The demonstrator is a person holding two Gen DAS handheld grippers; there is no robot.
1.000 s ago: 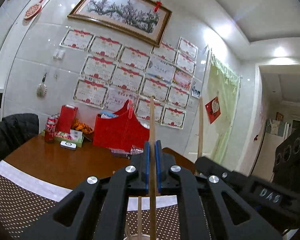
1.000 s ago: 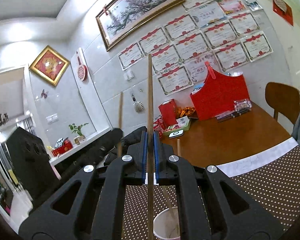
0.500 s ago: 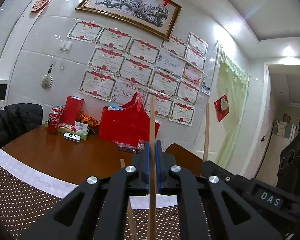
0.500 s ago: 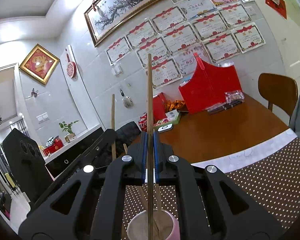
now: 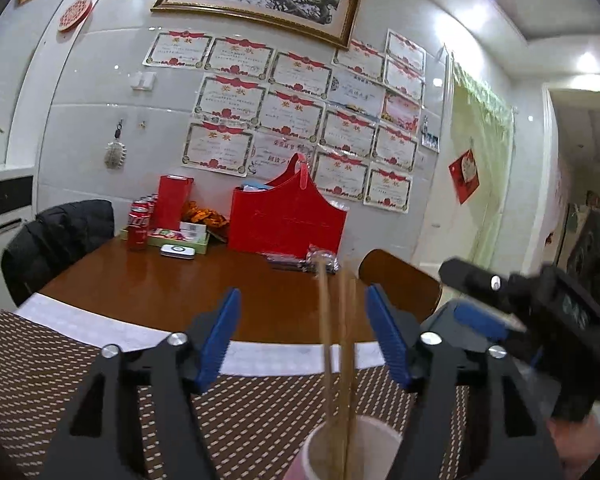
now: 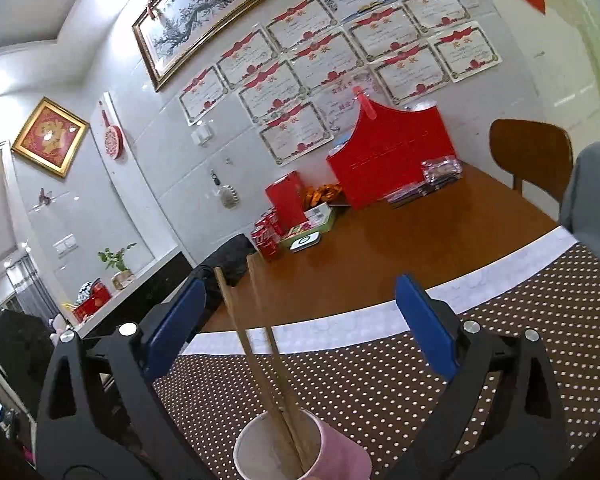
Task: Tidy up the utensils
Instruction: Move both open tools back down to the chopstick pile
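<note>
both claws were matte black frames with cut-out arms and silver screw heads; the left claw and right claw carried ribbed blue pads. a grey sleeve showed.

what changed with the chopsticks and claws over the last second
Both claws have just opened and let go: the left claw and right claw each pinched one upright chopstick before. Now the chopsticks stand loose in the pink cup, touching neither pad. The cup shows fuller as the claws came down. The table clutter is unchanged.
</note>
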